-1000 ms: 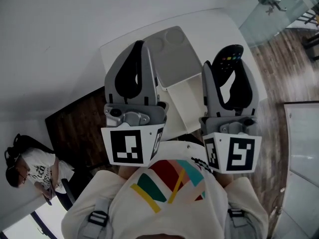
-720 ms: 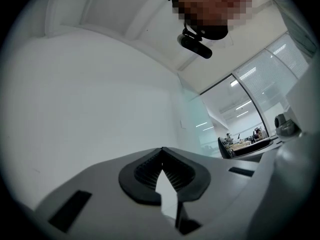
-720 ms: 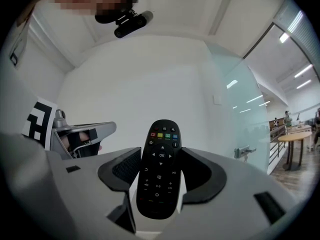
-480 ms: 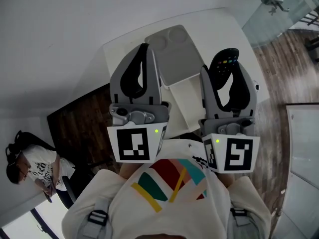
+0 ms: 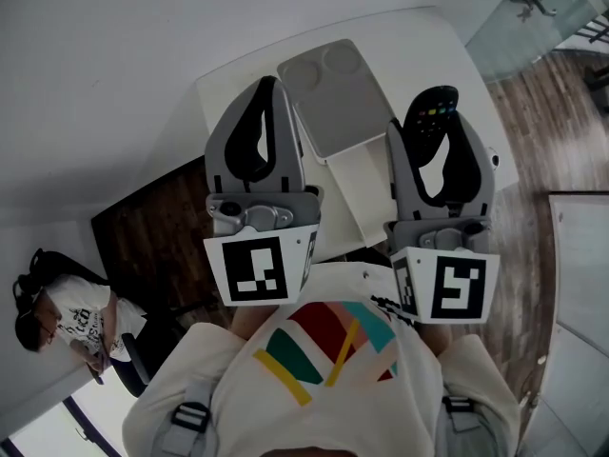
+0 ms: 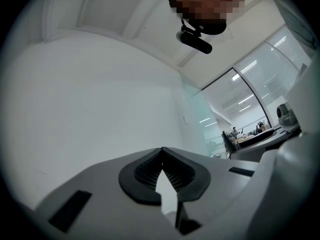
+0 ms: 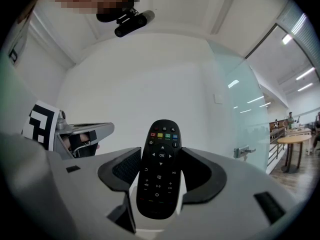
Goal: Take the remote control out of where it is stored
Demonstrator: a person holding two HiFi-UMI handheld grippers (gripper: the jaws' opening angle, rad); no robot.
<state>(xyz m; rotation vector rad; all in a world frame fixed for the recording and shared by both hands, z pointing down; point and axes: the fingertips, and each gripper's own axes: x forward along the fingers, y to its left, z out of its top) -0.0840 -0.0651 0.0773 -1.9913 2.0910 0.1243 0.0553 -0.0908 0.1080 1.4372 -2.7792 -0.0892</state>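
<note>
My right gripper [image 5: 430,129] is shut on the black remote control [image 5: 433,110], which is held up above the white table [image 5: 447,50]. In the right gripper view the remote control [image 7: 159,184] stands upright between the pads of the right gripper [image 7: 161,153], its coloured buttons at the top. Between the two grippers lies the white storage box [image 5: 360,196], open, with its grey lid [image 5: 333,93] folded back. The left gripper [image 5: 269,86] hangs beside the box. In its own view the left gripper [image 6: 161,155] has its tips together with nothing in them.
The table stands against a white wall. Dark floor [image 5: 143,236] lies left of it and wood floor [image 5: 533,141] right. A person [image 5: 57,327] sits at the lower left. A glass partition [image 5: 533,17] stands at the upper right.
Hardly anything differs. Both grippers and the view have drifted slightly, and the remote control stays in the right gripper.
</note>
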